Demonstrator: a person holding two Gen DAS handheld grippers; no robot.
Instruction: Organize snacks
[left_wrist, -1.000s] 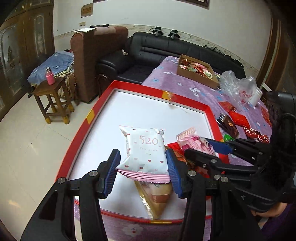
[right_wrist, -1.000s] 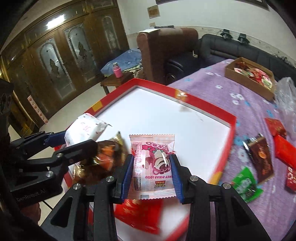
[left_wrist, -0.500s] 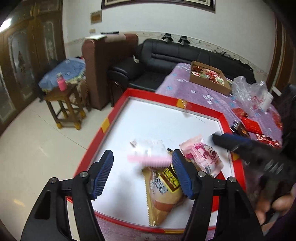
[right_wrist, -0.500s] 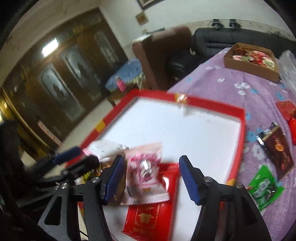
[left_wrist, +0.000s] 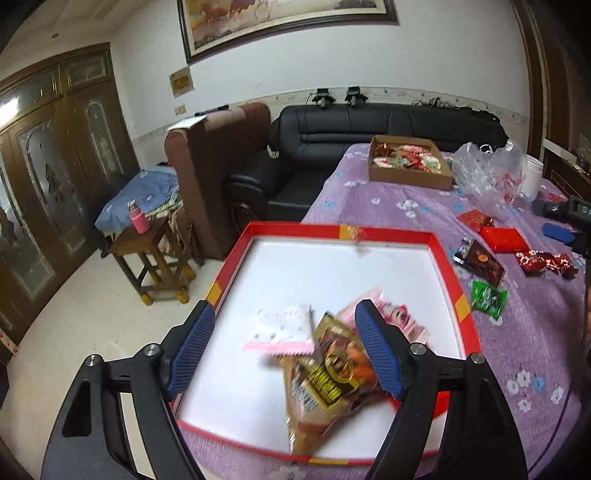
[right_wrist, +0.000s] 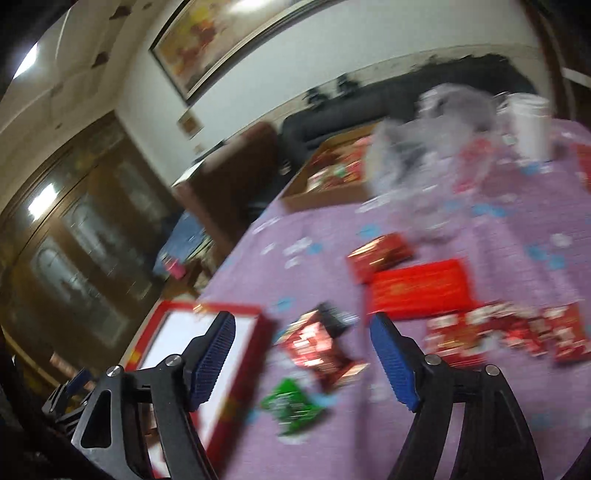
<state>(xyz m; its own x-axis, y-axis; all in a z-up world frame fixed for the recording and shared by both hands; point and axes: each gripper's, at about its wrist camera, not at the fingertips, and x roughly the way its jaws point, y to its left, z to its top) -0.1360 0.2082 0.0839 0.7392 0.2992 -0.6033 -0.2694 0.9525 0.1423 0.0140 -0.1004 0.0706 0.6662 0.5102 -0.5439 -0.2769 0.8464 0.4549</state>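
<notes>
The left gripper hangs over the near end of the red tray, its blue fingers spread wide and gripping nothing. Beneath them lie a white-and-pink packet, a gold snack bag and a pink packet (all blurred). The right gripper is likewise released, held empty above the purple cloth, to the right of the tray, with a dark red packet and a green packet below it.

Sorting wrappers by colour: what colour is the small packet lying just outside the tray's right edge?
Green packet, clearest in the left wrist view.
</notes>
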